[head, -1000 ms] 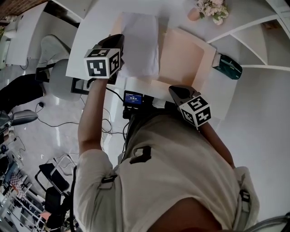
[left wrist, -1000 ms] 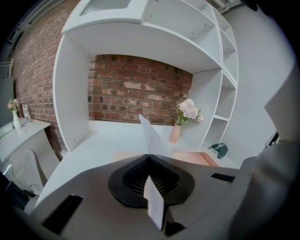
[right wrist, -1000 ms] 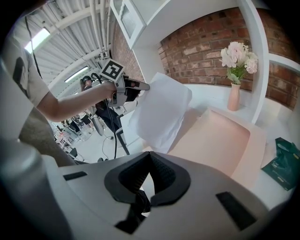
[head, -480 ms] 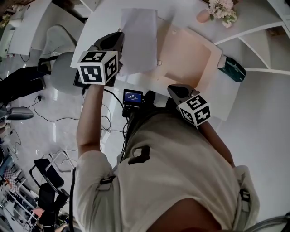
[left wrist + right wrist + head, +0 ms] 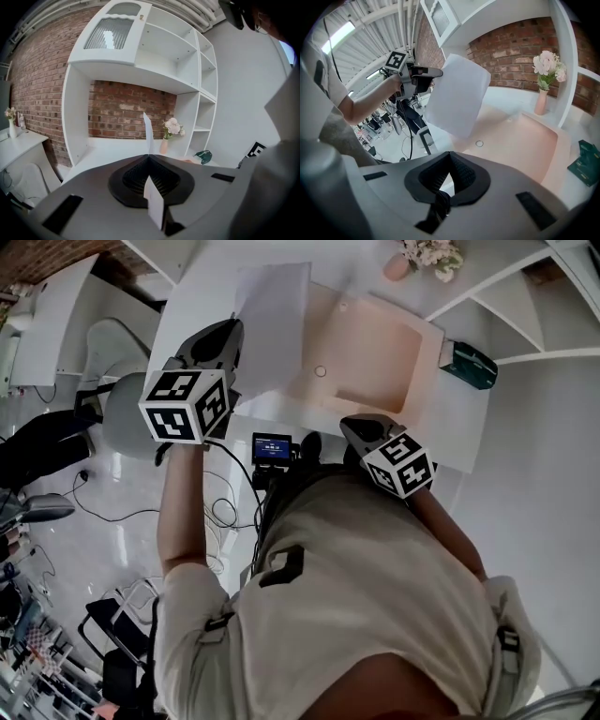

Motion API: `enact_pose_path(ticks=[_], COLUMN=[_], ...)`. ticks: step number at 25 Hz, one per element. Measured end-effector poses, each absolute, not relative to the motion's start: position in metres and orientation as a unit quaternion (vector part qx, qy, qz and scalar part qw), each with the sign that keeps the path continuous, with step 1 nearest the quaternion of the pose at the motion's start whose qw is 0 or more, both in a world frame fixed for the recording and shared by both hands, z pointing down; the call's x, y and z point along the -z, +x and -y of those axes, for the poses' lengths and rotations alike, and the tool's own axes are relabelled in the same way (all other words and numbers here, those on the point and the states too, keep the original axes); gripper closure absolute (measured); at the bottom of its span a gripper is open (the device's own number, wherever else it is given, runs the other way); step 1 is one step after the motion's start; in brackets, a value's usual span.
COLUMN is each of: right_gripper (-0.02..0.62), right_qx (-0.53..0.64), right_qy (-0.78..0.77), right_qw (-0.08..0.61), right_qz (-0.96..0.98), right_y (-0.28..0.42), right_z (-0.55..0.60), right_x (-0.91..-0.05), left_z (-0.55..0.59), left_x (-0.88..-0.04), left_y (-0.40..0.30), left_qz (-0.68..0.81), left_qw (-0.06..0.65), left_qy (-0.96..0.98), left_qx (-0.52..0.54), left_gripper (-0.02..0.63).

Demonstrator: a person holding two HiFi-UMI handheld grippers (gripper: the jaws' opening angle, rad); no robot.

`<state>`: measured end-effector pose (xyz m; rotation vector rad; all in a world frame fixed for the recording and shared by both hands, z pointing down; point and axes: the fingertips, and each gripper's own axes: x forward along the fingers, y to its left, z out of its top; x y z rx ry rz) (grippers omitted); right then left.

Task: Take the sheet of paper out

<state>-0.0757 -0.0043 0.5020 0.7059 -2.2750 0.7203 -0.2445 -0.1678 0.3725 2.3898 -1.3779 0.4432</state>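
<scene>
- Sheet of paper [image 5: 272, 329] now hangs in the air, pinched at its near left edge. A second ago it lay flat along the left side of the pink folder [image 5: 380, 352].
- Left tongs [image 5: 234, 334] are clamped fully shut on that edge. The left gripper view shows the paper edge-on, rising straight out of the closed tips, and the hand has risen and tilted with it.
- Seen from the right gripper view, the sheet slants up, its lower corner just above the folder's left flap and apparently not touching it.
- Right tongs [image 5: 352, 425] hover at the near edge of the white tabletop [image 5: 459, 423], tips together with nothing between them — they have barely shifted.
- Judging from this, the sheet is essentially out — what remains is carrying it clear without creasing the pinched edge.
</scene>
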Motion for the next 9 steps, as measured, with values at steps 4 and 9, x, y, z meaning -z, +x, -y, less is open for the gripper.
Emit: enact_pose_path(ticks=[4,9], right_gripper=[0.577,0.577], right_qx=[-0.282,-0.275], right_qy=[0.276,0.273], right_qw=[0.32,0.326], right_qz=[0.861,0.862], right_y=[-0.073,-0.063], right_z=[-0.001,-0.001], right_x=[-0.504,-0.502], left_z=[0.165,0.165], left_x=[-0.37,-0.366], left_y=[-0.236,-0.228], left_qz=[0.469,0.468], left_qw=[0.18,0.188], left_qy=[0.853,0.853], left_qx=[-0.146,-0.135], left_gripper=[0.591,0.591])
